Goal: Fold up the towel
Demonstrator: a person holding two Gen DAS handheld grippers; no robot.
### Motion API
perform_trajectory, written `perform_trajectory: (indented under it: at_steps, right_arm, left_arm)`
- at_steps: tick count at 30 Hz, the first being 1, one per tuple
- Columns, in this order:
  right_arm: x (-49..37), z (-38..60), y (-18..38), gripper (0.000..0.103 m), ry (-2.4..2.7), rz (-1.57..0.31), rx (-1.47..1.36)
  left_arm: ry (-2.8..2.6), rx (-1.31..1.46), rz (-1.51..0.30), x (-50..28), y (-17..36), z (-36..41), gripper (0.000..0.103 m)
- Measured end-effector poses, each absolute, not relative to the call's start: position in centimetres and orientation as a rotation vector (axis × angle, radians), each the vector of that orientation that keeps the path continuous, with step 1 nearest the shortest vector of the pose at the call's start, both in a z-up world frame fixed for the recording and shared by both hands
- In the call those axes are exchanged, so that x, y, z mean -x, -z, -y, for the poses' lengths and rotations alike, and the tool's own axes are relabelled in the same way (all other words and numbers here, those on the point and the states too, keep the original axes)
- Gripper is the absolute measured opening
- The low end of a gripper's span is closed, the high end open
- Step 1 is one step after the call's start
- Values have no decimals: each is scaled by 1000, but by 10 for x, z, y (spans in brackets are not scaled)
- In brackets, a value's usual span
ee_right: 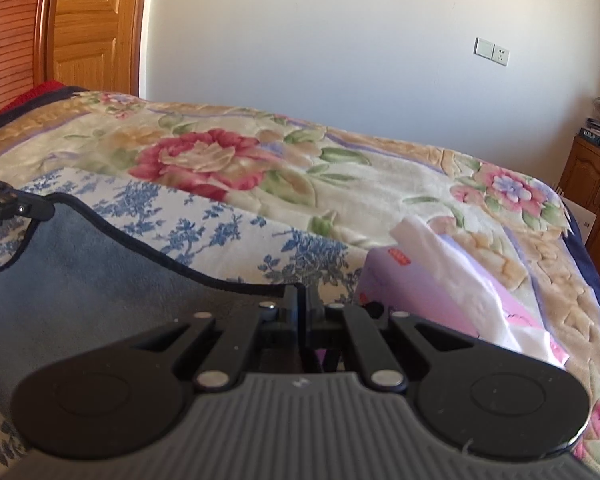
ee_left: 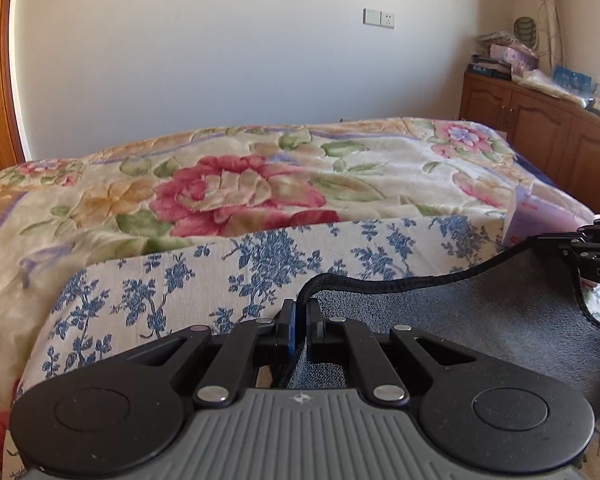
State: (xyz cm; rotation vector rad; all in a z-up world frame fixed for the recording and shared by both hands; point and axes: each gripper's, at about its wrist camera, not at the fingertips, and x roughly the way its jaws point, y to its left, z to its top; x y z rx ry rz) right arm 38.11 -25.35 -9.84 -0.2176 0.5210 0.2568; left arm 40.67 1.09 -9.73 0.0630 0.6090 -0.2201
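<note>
1. Black left gripper (ee_left: 300,312): jaws clamped on dark-trimmed edge of grey towel (ee_left: 480,320).
2. Right gripper (ee_right: 302,300): jaws pinched on same towel's edge, far corner.
3. Towel: slung between both grippers, above blue-flowered white cloth (ee_left: 160,280).
4. Beneath: floral blanket (ee_left: 240,184) on bed; purple packet (ee_right: 420,292) beside towel.
</note>
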Motion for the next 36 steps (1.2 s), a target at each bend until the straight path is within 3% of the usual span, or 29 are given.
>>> perform_trajectory:
  at_steps: [6,9,10,11,14,20,24,29,36]
  right_arm:
    - [-384,255,104,6,-241,-535,227]
    - [-384,255,104,32,-241,-544,229]
    - [-383,255,104,49,-239,-537,229]
    - [-381,255,102,56,-237,-528,229]
    - [-377,256,98,56,-242,-529,201]
    - [-357,253,83,61,-243,-518,169]
    - [-340,252,72,64,-232,-519,144]
    - [-320,250,58,98,-204,-493,144]
    - [-298,251,37,103,-204,-476,114]
  left_arm:
    - [211,-86,-611,-410,103,-11,9]
    - [207,-94,-610,-412,103,-9,13]
    - [207,-96,-613,-412,104,-9,17]
    - [206,-98,-611,-411,103,-8,27]
    - [196,-107,-595,-406,100,-5,53]
    - [190,-109,-583,-390,85,1,75]
    - [189,-108,-582,-377,71,6,77]
    - [183,-93,-558,-359,48,11,88]
    - [178,-90,-528,-335,19,18,96]
